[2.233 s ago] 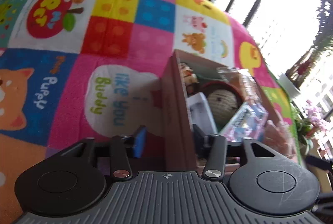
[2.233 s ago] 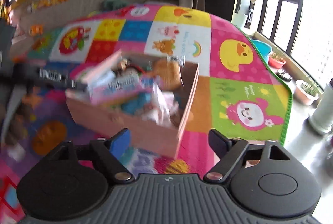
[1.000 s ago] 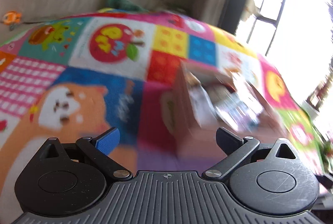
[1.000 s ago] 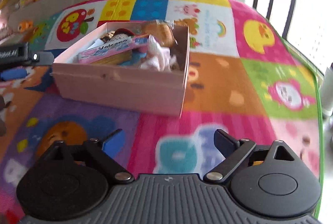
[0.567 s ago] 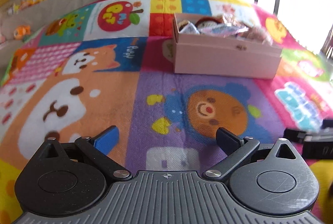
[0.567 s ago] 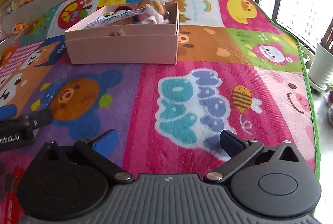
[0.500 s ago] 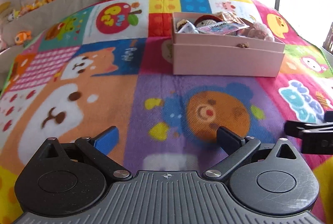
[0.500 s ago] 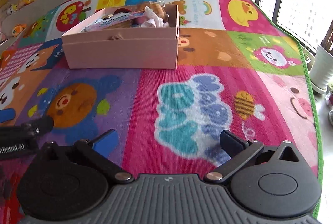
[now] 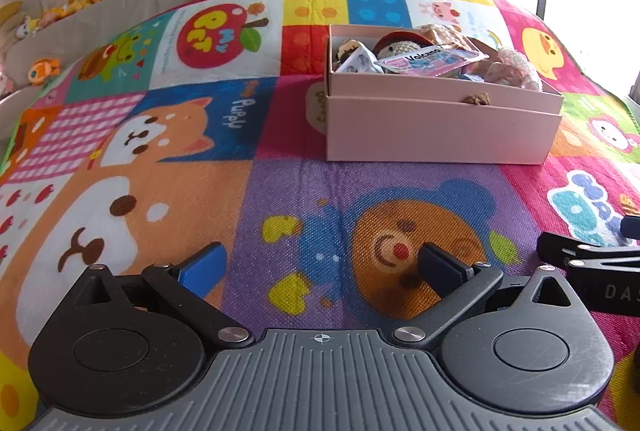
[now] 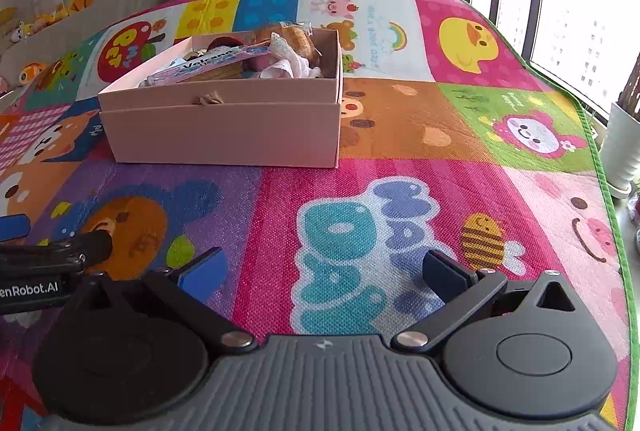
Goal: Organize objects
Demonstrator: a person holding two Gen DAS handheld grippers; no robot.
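Note:
A pink cardboard box (image 9: 440,129) sits on the colourful play mat, filled with several small items, among them a pink and blue "Volcano" packet (image 9: 430,61) and a wrapped bun (image 9: 514,71). The box also shows in the right wrist view (image 10: 224,135), with the packet (image 10: 208,65) on top. My left gripper (image 9: 320,265) is open and empty, low over the mat, well short of the box. My right gripper (image 10: 322,271) is open and empty, to the right of the left one, also short of the box.
The play mat (image 9: 120,151) covers the whole surface; its green edge (image 10: 608,191) runs along the right by a window. A white plant pot (image 10: 624,155) stands beyond that edge. Small toys (image 9: 44,69) line a ledge at far left.
Both grippers have drawn back from the box and settled low over the mat. The left gripper, earlier close around the box wall, is now apart from it. The box stays put.

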